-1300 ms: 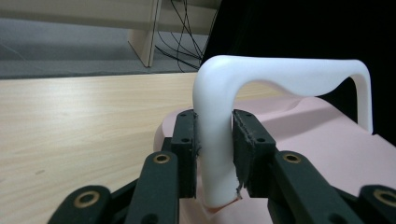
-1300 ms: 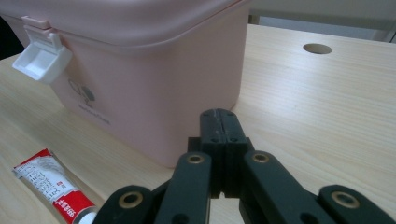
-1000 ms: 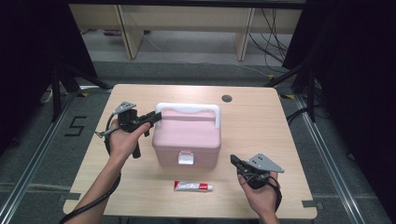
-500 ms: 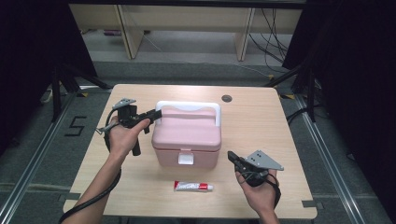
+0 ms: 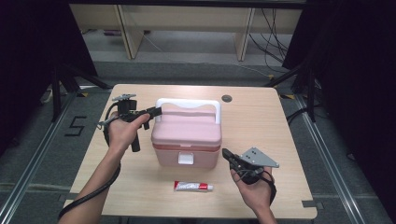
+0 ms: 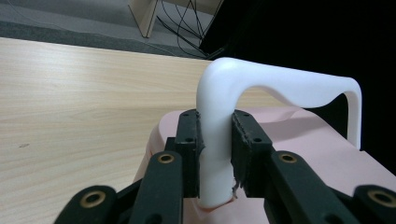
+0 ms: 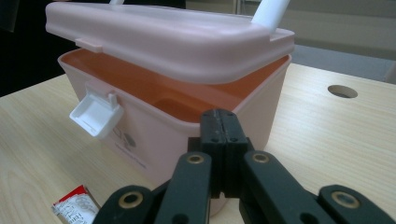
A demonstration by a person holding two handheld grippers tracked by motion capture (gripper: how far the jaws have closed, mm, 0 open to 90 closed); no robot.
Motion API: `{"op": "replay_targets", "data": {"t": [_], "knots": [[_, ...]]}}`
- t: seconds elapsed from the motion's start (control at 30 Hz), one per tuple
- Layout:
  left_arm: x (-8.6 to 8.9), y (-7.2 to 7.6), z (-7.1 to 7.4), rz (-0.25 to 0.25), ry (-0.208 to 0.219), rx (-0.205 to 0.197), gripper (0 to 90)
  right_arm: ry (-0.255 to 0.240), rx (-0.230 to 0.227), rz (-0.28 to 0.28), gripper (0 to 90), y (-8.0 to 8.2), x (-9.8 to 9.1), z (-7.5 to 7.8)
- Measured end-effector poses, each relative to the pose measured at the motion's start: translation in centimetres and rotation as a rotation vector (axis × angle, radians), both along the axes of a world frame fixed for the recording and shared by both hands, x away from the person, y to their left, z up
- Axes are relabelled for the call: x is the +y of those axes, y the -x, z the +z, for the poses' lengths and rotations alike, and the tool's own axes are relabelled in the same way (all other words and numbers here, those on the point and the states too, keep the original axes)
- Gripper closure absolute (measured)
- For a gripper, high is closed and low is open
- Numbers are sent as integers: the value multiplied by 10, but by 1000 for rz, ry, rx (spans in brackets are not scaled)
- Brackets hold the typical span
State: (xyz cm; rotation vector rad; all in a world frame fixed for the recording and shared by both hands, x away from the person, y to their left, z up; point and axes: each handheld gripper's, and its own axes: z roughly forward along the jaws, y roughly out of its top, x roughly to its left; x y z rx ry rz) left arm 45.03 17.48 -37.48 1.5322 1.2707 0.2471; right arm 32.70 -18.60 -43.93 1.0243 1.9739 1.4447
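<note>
A pink storage box (image 5: 186, 140) sits at the centre of the pale wooden tabletop (image 5: 261, 116), its lid (image 7: 177, 39) lifted a crack at the front and its white latch (image 7: 95, 113) hanging loose. The left tongs (image 5: 152, 112), reaching in from the left of the high view, are clamped on the near leg of the white carrying handle (image 6: 217, 121), apparently to steady the box or to raise the lid by that handle. The left gripper view shows both pads pressed flat against the plastic.

The right tongs (image 5: 229, 155), lower right of centre in the high view, are pressed together on nothing and point at the box's front corner, just short of it. Held like this, they look ready to nudge the lid's edge upward.

A small red-and-white tube (image 5: 193, 186) lies on the tabletop in front of the box, apart from it, likely waiting to go inside once the lid is up.
</note>
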Motion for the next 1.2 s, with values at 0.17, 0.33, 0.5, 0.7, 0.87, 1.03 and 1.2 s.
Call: {"op": "replay_targets", "data": {"t": [0.17, 0.33, 0.5, 0.7, 0.87, 1.03, 1.2], "knots": [[0, -2, 3, -1, 0, 5, 737, 16, -6, -1, 900, -2, 2, 3], [0, -4, 5, -4, 2, 10, 737, 9, -18, 6, 900, -5, 5, 6], [0, -6, 7, -5, -1, 18, 737, 19, -22, 4, 900, -9, 8, 8], [0, -8, 9, -8, 1, 19, 737, 5, -36, 8, 900, -14, 11, 10], [0, -10, 9, -7, -1, 15, 736, -1, -28, 1, 900, -15, 14, 14], [0, -10, 10, -9, -4, 16, 736, 5, -40, 1, 900, -17, 16, 17], [2, -11, 10, -34, -16, -2, 702, 0, -51, -8, 900, -18, 17, 19]]}}
